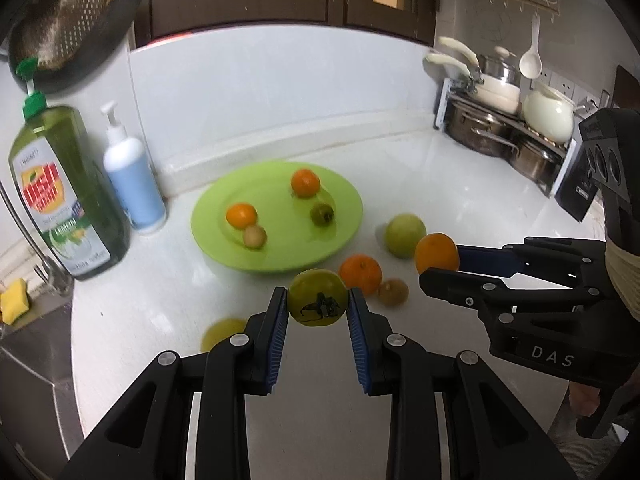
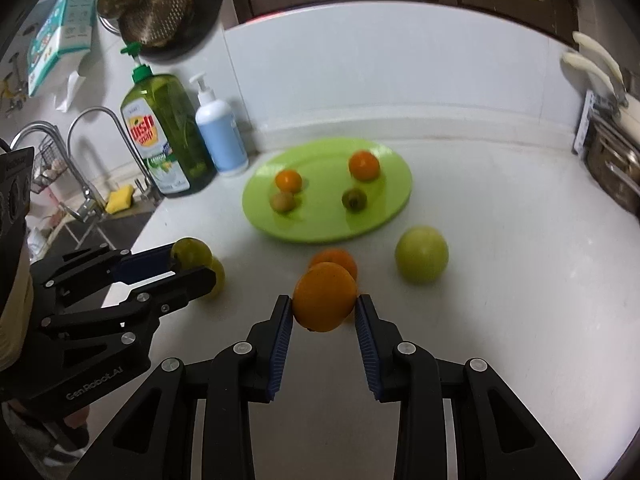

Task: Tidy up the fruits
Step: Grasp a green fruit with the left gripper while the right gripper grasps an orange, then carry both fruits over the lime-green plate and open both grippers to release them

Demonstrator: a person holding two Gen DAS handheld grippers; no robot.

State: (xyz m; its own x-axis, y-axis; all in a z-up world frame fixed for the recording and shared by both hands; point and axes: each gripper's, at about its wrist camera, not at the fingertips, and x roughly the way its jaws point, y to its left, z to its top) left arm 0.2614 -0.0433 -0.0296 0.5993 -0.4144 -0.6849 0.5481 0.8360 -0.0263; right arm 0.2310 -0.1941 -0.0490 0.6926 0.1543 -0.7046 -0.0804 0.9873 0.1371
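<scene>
With both black two-finger tools lifted clear of the glossy white countertop (image 1: 460, 208), each one carries a fruit. Left gripper (image 1: 318, 306): blue ribbed pads pinch a round yellow-green fruit with a dark dried stem (image 1: 318, 298), held above the counter. Right gripper (image 2: 324, 308): pads clamp a round orange citrus fruit (image 2: 325, 297), also off the surface; in the left view it sits at the tip of the right gripper (image 1: 438, 256).

Just below the left tool, a small yellow-green fruit (image 1: 222, 332) lies on the counter, partly hidden. Loose fruits a bit further out: an orange mandarin (image 1: 361, 273), a small brownish-green fruit (image 1: 394, 291) just beside it, and a larger pale green round fruit (image 1: 405, 235), apart from the others.

Past those, a round lime-green plastic plate (image 1: 276, 256) holds four pieces: two small orange citrus (image 1: 241, 215) (image 1: 305, 183), a tan-brown small fruit (image 1: 255, 236) touching the nearer orange, and a dark olive small fruit (image 1: 322, 213).

Left of the plate, against the wall: a tall green dish-soap pump bottle (image 1: 66, 196) and a white-and-blue pump bottle (image 1: 134, 182). Far right corner: a rack of steel pots and white cookware (image 1: 504, 124). A metal colander (image 1: 68, 20) hangs top left.
</scene>
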